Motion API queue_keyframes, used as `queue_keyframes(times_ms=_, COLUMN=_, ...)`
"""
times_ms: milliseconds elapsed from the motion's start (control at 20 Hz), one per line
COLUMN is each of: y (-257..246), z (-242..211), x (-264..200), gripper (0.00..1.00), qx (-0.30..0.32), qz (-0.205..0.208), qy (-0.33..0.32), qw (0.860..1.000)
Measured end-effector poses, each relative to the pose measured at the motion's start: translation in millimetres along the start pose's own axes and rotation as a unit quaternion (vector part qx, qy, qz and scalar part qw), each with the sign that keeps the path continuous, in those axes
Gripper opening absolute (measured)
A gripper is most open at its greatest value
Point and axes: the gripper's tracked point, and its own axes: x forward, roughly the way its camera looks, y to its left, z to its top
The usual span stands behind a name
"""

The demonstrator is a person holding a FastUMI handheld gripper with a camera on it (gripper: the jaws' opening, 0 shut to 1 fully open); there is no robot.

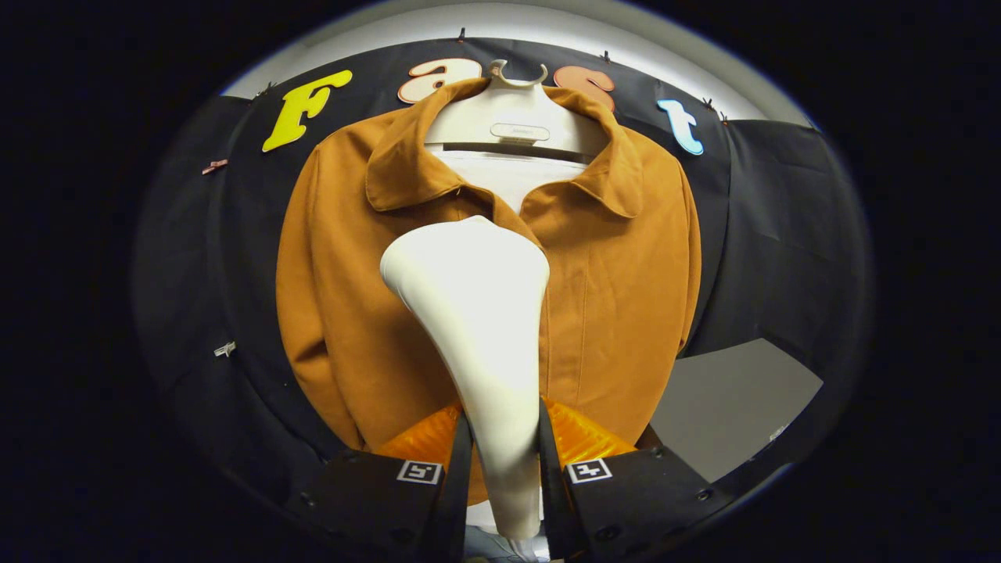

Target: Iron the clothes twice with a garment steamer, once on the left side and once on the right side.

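Gripper (504,450) clamped on steamer (477,313) handle, both fingers pressing its narrow neck. Steamer head points up, in front of the jacket (618,297) near the collar, about centre of the chest. Jacket hangs on hanger (516,117) against the booth wall.

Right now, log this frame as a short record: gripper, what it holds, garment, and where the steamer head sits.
gripper: shut on the steamer handle, one finger on each side
steamer: white, head widening upward beyond the fingers
jacket: brown, collared, on a white hanger
head position: in front of the jacket's chest, just below the collar, near the front opening
contact with cloth: cannot tell
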Motion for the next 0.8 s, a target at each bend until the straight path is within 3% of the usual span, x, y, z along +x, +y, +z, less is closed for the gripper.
queue_keyframes(times_ms=800, y=28, z=-88, x=52, gripper=0.44, qx=-0.026, qz=0.012, qy=0.112, qw=0.993)
